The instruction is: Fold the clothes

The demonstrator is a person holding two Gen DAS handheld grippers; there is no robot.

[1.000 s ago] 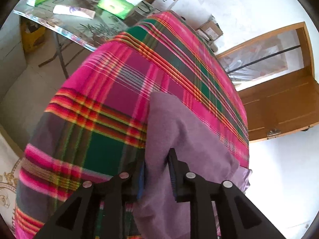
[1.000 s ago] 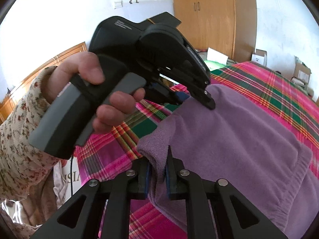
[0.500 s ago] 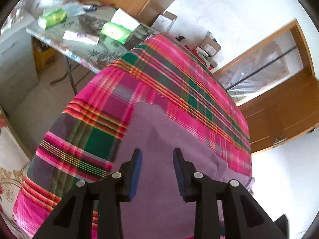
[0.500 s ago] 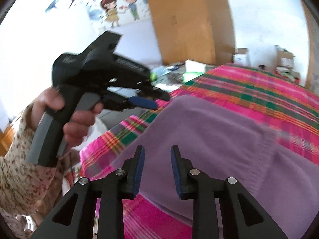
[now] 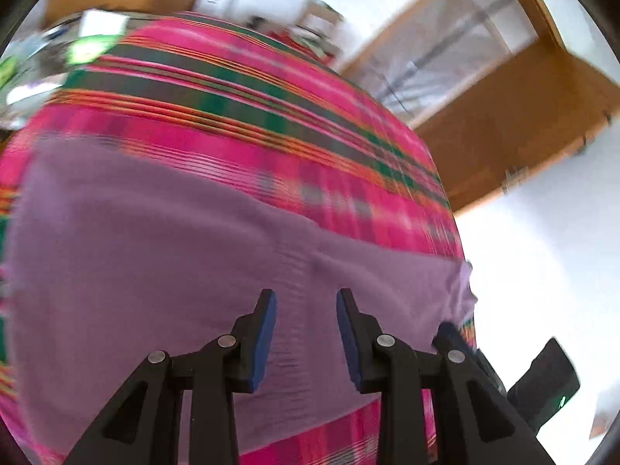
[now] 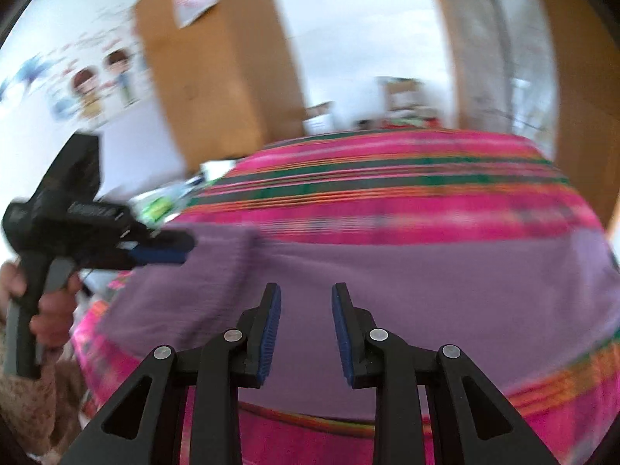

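Observation:
A purple garment (image 5: 155,255) (image 6: 426,286) lies spread flat on a pink, green and orange plaid bedcover (image 5: 240,124) (image 6: 387,178). My left gripper (image 5: 306,302) hovers over its near part, open, with nothing between the blue pads. My right gripper (image 6: 306,294) is also open and empty above the cloth. In the right wrist view a hand (image 6: 46,310) holds the left gripper (image 6: 162,248) over the garment's left end. The right gripper's black body (image 5: 542,379) shows at the lower right of the left wrist view. Both views are blurred.
A wooden wardrobe (image 6: 217,77) and a wall with cartoon stickers (image 6: 89,89) stand beyond the bed. A side table (image 5: 46,62) with green packets sits past the bed's far left corner. A wooden door frame (image 5: 523,116) rises at the right.
Both grippers let go of the purple garment's folded edge, opened and pulled back. The garment now lies flat across the bedcover. Both cameras have swung sideways and rolled.

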